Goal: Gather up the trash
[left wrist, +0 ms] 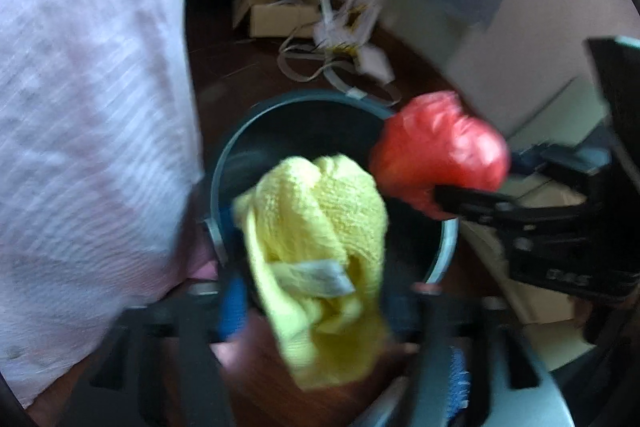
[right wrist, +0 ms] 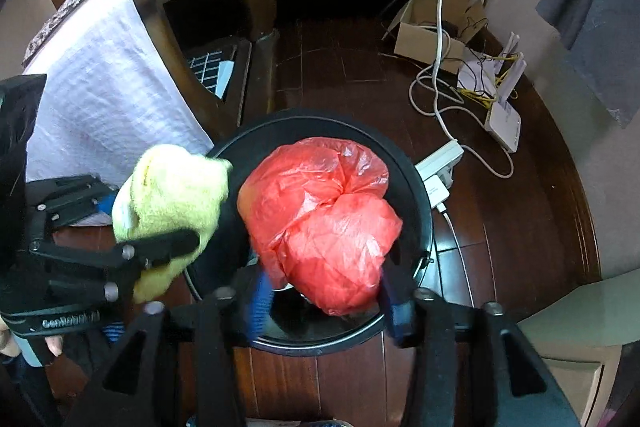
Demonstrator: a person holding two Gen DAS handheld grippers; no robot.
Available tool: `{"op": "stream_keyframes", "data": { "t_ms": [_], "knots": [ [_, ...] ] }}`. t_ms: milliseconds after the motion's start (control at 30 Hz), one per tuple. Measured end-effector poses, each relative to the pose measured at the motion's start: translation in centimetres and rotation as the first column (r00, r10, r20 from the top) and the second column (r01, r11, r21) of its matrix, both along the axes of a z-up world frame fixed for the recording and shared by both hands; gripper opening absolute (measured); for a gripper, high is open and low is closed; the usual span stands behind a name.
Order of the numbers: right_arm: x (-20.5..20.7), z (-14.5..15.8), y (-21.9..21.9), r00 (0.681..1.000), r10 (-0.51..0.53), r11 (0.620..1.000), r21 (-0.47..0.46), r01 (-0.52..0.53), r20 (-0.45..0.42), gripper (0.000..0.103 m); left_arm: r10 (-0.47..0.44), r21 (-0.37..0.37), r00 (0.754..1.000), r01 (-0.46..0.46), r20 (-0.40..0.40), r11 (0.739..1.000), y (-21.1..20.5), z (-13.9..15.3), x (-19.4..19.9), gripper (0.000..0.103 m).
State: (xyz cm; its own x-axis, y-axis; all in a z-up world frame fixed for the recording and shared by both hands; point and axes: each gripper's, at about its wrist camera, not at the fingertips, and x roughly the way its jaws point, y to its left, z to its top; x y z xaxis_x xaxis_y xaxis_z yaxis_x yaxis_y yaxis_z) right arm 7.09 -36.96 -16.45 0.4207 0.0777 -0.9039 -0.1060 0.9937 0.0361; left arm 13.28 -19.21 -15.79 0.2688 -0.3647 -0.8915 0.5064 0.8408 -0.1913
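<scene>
A round dark trash bin (left wrist: pixel 224 167) (right wrist: pixel 420 195) stands on the dark wood floor below both grippers. My left gripper (left wrist: pixel 316 299) is shut on a crumpled yellow cloth (left wrist: pixel 320 227) and holds it over the bin's near-left rim; the cloth also shows in the right wrist view (right wrist: pixel 176 187). My right gripper (right wrist: pixel 324 291) is shut on a crumpled red plastic bag (right wrist: pixel 328 219) and holds it above the bin's opening. The red bag shows in the left wrist view (left wrist: pixel 436 151) over the bin's right rim.
A white cloth (right wrist: pixel 104 95) hangs over a wooden chair (right wrist: pixel 176 39) left of the bin. A power strip (right wrist: pixel 440 163), white cables, a router (right wrist: pixel 504 123) and a cardboard box (right wrist: pixel 428 31) lie on the floor to the back right, by the wall.
</scene>
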Motion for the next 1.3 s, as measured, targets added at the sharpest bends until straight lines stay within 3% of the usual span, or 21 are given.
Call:
{"op": "stream_keyframes", "data": {
  "t_ms": [33, 67, 400, 833, 1300],
  "knots": [
    [0.1, -0.1, -0.3, 1.000, -0.019, 0.999, -0.027, 0.020, 0.012, 0.098, 0.014, 0.024, 1.000, -0.014, 0.004, 1.000, 0.1, -0.2, 0.1, 0.088],
    [0.0, -0.2, -0.8, 0.999, -0.045, 0.998, -0.046, 0.046, 0.026, 0.103, 0.031, 0.024, 1.000, -0.031, 0.007, 0.999, 0.5, -0.2, 0.1, 0.092],
    [-0.6, 0.6, -1.9, 0.994, -0.104, 0.993, -0.059, 0.106, 0.038, 0.103, 0.109, 0.081, 0.989, -0.117, 0.096, 0.990, 2.4, 0.4, -0.8, 0.094],
    [-1.7, 3.0, -0.2, 0.993, -0.070, 0.996, -0.051, 0.075, 0.094, 0.103, 0.108, 0.075, 0.983, -0.120, 0.148, 0.990, 3.2, 3.3, -2.1, 0.095],
    [-3.8, 8.1, 2.8, 0.983, -0.033, 0.998, -0.043, 0.041, 0.181, 0.103, 0.164, 0.050, 0.962, -0.179, 0.219, 0.983, 5.6, 6.9, -4.4, 0.095]
  ]
}}
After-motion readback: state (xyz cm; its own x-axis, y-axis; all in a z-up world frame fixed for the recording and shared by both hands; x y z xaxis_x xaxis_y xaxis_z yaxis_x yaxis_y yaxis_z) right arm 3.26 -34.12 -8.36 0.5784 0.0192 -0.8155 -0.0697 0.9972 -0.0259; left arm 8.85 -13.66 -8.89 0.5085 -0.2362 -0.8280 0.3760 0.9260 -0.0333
